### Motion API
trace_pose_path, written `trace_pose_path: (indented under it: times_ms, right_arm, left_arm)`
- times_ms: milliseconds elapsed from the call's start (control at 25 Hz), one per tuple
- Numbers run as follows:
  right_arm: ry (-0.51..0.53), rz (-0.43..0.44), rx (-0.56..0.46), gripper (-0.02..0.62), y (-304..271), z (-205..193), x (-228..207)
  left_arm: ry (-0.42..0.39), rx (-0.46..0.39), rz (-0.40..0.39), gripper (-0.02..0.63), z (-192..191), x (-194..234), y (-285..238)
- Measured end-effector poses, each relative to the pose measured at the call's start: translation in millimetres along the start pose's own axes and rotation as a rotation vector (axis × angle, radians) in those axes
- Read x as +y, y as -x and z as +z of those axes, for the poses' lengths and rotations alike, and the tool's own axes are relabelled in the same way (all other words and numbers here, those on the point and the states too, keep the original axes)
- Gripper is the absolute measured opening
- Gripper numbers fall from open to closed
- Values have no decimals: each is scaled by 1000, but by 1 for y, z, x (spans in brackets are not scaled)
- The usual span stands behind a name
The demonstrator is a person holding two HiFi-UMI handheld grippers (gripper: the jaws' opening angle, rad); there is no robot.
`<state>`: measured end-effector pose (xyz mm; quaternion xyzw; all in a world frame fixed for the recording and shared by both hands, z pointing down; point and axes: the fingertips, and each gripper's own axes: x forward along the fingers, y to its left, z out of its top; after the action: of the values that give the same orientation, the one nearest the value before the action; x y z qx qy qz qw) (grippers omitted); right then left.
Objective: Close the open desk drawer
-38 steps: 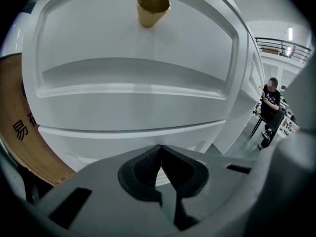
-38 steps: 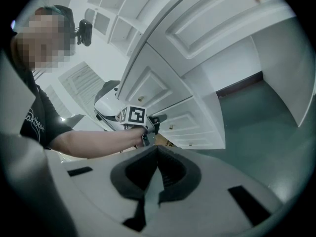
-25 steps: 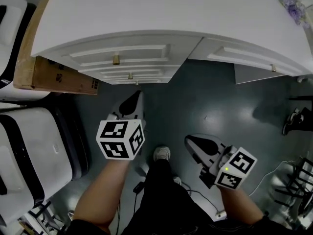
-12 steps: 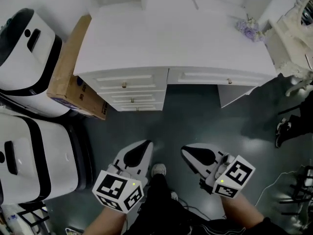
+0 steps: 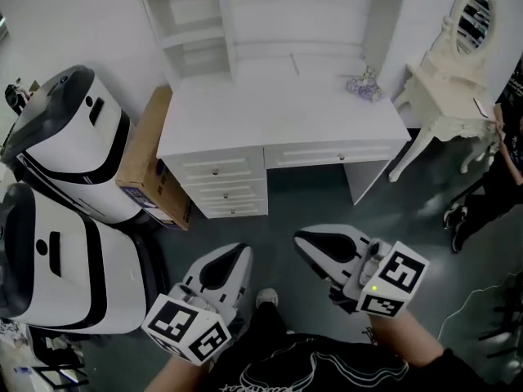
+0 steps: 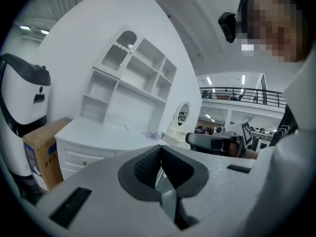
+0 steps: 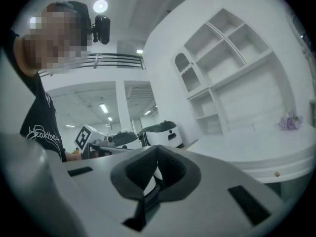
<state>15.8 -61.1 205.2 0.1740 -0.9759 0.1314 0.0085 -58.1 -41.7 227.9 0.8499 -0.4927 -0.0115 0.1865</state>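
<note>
1. While both tools hover over the dark floor point(image 5: 327, 207) in front of the desk point(image 5: 278, 113), nothing stands between them and its drawers.
2. The left tool point(image 5: 235, 256) has its jaws pressed together with nothing between them. The right tool point(image 5: 304, 238) is likewise closed and empty.
3. A stack of three drawers point(image 5: 221, 188) sits under the desk's left part and a wide drawer point(image 5: 331, 153) under its right part. All fronts look flush with the desk's front edge.
4. A cardboard box point(image 5: 147, 158) leans against the desk's left side, and two white-and-black machines point(image 5: 69, 149) stand beyond it.
5. Purple flowers point(image 5: 364, 84) lie on the desk's right rear, and a hutch of open shelves point(image 5: 196, 23) rises along the desk's back.
6. A white vanity table point(image 5: 445, 88) with an oval mirror stands just off the desk's right corner.
7. The box's front end carries blue print, too small to read. In the right gripper view, script on a black shirt point(image 7: 42, 132) begins "Heart"; the rest is unclear.
</note>
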Motion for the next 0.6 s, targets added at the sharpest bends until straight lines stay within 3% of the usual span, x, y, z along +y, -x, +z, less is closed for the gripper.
trace_pose_path:
  times_ms: [280,600]
  right_arm:
    - [87,13,-84,6,39,54,52]
    - [163,-5,-132,6,63,65,85]
  left_arm:
    - [-153,-74,-55,5,56,-65,37]
    - [-185,-88,-84,5,54,-96,60]
